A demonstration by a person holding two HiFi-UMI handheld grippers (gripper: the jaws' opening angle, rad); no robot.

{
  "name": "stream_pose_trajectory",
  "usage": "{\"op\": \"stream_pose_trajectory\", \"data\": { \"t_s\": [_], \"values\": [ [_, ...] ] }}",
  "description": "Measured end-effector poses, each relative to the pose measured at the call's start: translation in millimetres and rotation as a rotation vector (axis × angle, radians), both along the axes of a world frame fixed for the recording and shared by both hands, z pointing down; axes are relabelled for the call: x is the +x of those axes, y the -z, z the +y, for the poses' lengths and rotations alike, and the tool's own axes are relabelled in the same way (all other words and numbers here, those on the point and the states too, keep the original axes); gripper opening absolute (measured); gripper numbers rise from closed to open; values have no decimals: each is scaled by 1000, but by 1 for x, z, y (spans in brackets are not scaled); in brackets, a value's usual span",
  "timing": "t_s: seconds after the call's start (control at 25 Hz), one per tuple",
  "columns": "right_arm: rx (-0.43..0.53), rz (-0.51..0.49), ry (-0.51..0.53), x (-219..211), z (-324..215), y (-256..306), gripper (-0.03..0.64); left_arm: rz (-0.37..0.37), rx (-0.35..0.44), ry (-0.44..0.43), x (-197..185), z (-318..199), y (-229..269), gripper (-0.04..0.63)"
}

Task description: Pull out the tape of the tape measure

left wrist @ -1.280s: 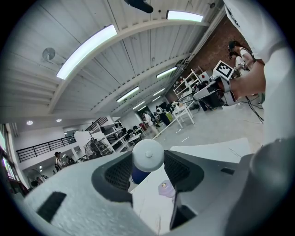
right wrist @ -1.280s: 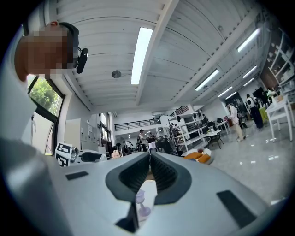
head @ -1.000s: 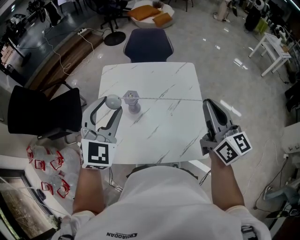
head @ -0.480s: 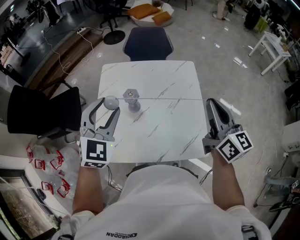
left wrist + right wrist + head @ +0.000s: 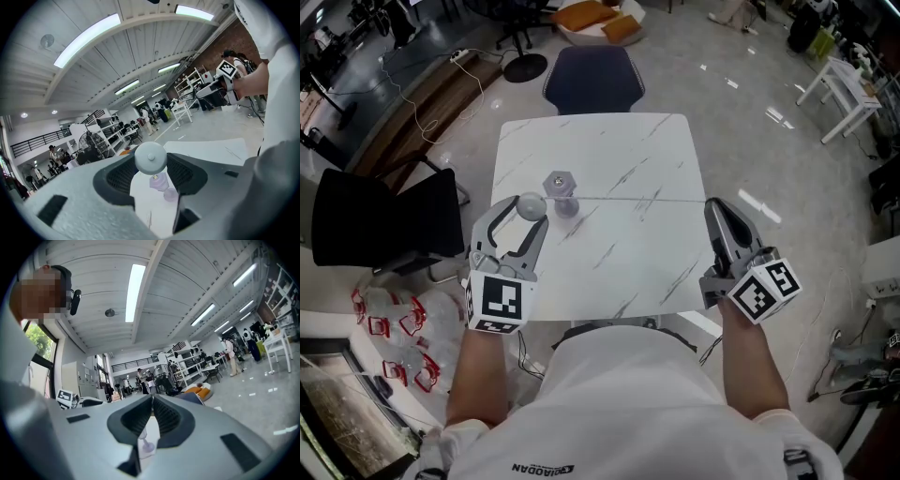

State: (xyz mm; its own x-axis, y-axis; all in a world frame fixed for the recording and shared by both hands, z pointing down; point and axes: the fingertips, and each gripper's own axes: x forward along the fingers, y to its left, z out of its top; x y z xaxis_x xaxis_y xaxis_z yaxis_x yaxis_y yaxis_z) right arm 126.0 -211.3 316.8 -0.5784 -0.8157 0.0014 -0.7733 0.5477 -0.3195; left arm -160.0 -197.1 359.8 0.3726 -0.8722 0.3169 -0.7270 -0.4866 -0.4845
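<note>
There are two grippers, one tape measure, one drawn-out tape, one small spool-shaped piece, one table and two chairs beside it.

The tape measure [image 5: 530,206] is a small round case, pale grey and smooth, held over the near left part of the white marble table [image 5: 619,150]. The left gripper [image 5: 528,211] has its jaws spread wide and closed on the case at their tips. The right gripper [image 5: 712,203] is at the table's right edge. Its jaws are pressed together on the end of the tape [image 5: 637,199], a thin pale line running level across the table from the case.

The spool-shaped piece [image 5: 563,194] stands on the table just beyond the case, and the tape passes it. A dark blue chair [image 5: 592,80] is at the far side and a black chair [image 5: 384,220] at the left.

Only the head view shows the tape itself. The left gripper [image 5: 151,163] view shows the face of the tape measure [image 5: 151,158], a disc with a small button at its centre (not visible from above). It also shows the piece [image 5: 160,181] as pale lilac, where the head view has it grey. In the right gripper [image 5: 151,398] view the jaws meet in a closed line, and the tape between them is too thin to make out.
</note>
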Motion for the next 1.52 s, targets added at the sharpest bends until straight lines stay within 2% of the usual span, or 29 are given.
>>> {"op": "stream_pose_trajectory", "data": {
  "t_s": [0.32,0.64,0.84,1.0,1.28,1.52],
  "values": [
    [-30,6,3,-1,-2,-15,20,3,-35,-11,6,-2,-15,224],
    [-104,-5,-16,4,-14,-44,20,8,-102,-21,10,-7,-45,224],
    [-223,-3,-42,12,-24,-94,21,3,-238,-35,19,-7,-104,224],
    [-324,41,-51,19,-24,-146,21,-13,-355,-47,27,1,-156,223],
    [-457,100,-46,21,-22,-223,21,-49,-517,-52,32,5,-230,224],
    [-535,215,-23,20,-33,-285,20,-88,-632,-70,35,1,-285,224]
  ]
}}
